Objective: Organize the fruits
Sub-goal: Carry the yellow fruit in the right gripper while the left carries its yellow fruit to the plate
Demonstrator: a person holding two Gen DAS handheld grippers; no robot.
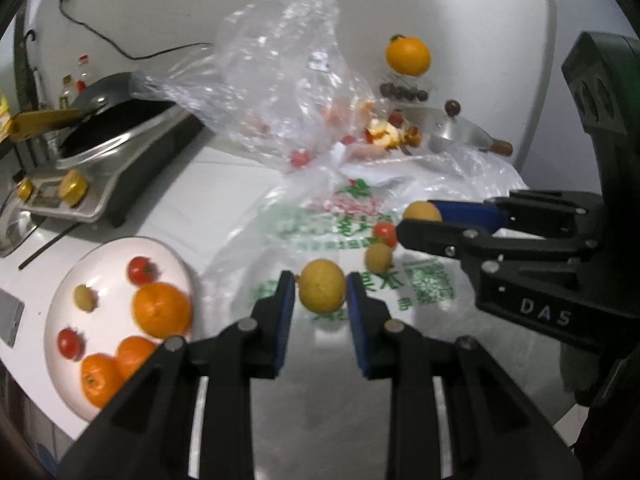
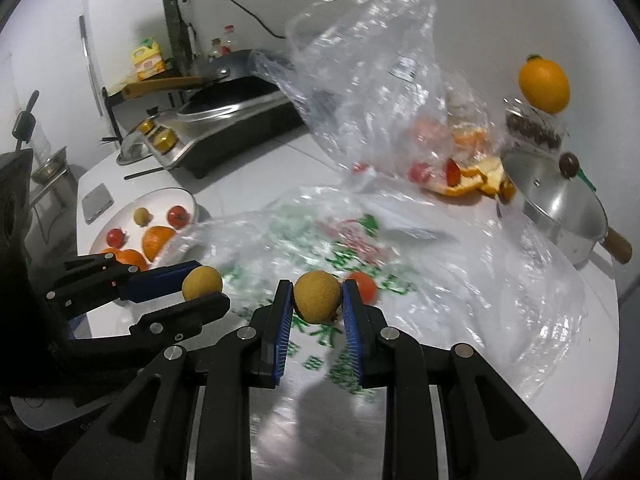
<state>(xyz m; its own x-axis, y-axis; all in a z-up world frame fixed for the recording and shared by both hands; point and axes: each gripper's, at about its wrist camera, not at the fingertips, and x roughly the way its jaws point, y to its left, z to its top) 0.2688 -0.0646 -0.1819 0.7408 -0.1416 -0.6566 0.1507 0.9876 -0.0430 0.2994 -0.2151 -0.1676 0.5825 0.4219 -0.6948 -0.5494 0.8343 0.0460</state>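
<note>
yellow fruit [image 1: 322,285] pinched between left fingers [image 1: 286,304], apparently lifted above bag [image 1: 352,216]

White worktop [image 1: 224,184] carries: plate [image 1: 68,312] at 8 o'clock, cooker [image 1: 120,160] at 10, printed plastic bag [image 1: 320,224] centre, lidded pot [image 1: 452,132] at 2.

Dim; motion blur, fisheye edges, glare.

Both grippers — left gripper [image 1: 321,294] and right gripper [image 2: 317,300] — are matte black, with blue ribbed pads, silver pivot pins, white "DAS" lettering.
</note>
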